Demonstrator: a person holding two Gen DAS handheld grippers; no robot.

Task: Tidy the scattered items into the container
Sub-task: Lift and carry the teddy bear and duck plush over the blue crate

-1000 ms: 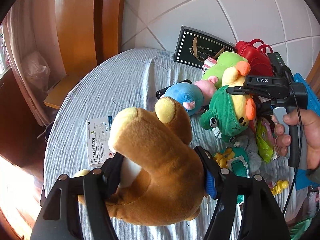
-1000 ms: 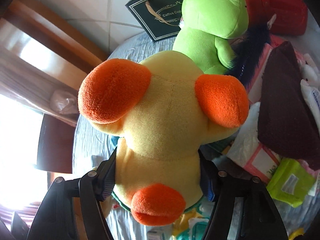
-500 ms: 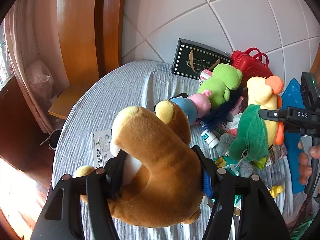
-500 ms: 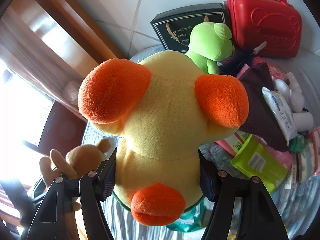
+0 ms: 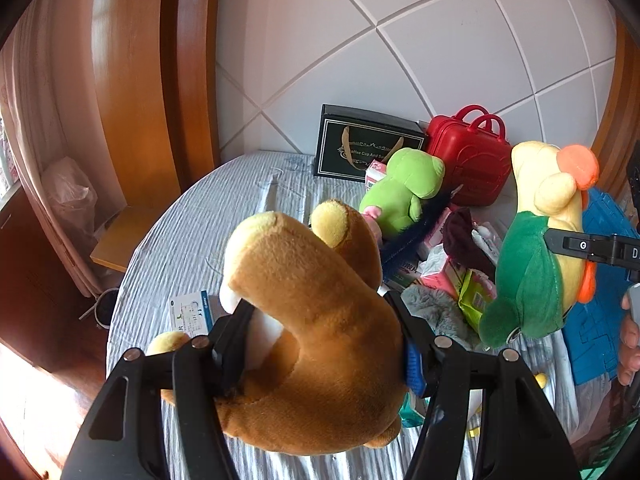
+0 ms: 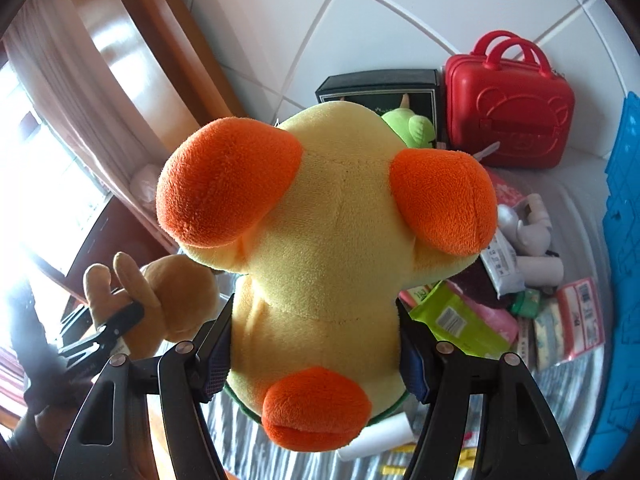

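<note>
1. Clamping the brown bear plush (image 5: 316, 320), the left hand-held gripper (image 5: 324, 344) pinches only its soft middle; the head and legs bulge free of the pads, so the toy could squirm out if the squeeze eases.
2. The right hand-held gripper (image 6: 314, 344) is clamped on the yellow duck plush (image 6: 324, 256); the bulk sits ahead of the fingers, so a quick swing might tip it loose.
3. Both toys hang above the counter (image 5: 208, 232); the two are near each other and could collide.
4. Ahead and below lie the green plush (image 5: 404, 188), packets (image 6: 460, 320) and red case (image 6: 508, 108); a dropped toy would scatter them.
5. The blue container (image 6: 624, 248) sits off to the right of both; its rim may snag a dangling leg.
</note>
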